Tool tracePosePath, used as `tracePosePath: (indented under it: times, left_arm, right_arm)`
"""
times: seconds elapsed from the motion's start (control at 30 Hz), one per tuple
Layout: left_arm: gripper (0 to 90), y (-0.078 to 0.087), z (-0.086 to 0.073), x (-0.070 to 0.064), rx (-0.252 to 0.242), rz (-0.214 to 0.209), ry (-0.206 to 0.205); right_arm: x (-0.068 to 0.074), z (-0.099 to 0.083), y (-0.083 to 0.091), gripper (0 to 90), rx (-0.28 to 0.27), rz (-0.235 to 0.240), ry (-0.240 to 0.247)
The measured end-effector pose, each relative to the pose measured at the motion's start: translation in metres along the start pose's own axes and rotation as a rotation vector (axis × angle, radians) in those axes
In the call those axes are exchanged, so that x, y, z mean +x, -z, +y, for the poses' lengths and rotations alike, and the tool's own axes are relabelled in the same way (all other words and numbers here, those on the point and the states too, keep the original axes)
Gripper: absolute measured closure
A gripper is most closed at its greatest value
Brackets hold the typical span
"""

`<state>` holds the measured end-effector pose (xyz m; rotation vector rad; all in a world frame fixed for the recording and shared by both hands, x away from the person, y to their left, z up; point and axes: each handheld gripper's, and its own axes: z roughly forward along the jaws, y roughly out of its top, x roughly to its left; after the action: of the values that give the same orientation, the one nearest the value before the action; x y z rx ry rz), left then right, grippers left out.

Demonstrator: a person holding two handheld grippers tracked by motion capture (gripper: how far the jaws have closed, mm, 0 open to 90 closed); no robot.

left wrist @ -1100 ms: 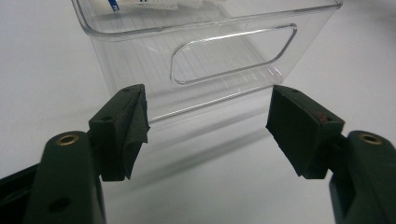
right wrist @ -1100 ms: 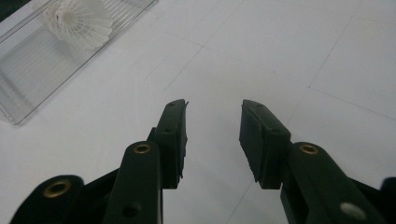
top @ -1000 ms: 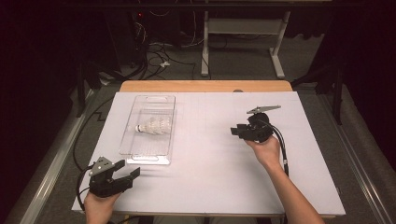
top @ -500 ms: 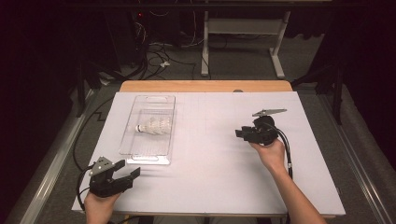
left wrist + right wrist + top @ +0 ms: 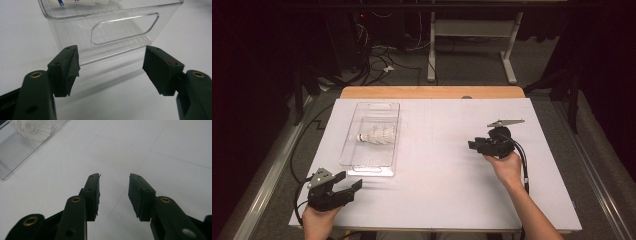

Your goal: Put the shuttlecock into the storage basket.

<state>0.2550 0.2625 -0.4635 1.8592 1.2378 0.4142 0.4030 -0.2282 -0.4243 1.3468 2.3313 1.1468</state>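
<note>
High view: a clear tray (image 5: 371,137) lies on the left half of the white bench (image 5: 437,200), and 1 white shuttlecock (image 5: 377,135) rests on its side inside, near the tray's middle.
Change: over the last second the right tongs (image 5: 477,145) have drifted right and slightly back, away from the tray – the left tongs (image 5: 346,184) have stayed put by the near-left corner.
Meaning: probably a release just finished and the right hand is retreating; the shuttlecock looks already delivered, though it could equally be waiting to be taken out.
Left tongs: jaws wide apart, holding nothing; in the left gripper view they frame the tray's near end wall (image 5: 112,32) and its oval handle cut-out (image 5: 125,28), just short of touching.
Right tongs: jaws partly open, empty, over bare bench (image 5: 150,150); the right gripper view shows the shuttlecock (image 5: 33,128) far off at upper left.
Edges: the tray's rim stands proud – any reach for the shuttlecock must come over it from above.
Open room: the bench's middle and right half are bare, well apart from every edge.
</note>
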Motion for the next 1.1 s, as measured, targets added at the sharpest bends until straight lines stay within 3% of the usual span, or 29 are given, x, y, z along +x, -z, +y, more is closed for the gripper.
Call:
tracePosePath:
  times: [1.1]
  left_arm:
    - [30.1, 0.0, 0.0, 0.0, 0.001, 0.002, 0.002]
  right_arm:
    - [-0.017, -0.024, 0.023, 60.5, -0.04, -0.018, -0.048]
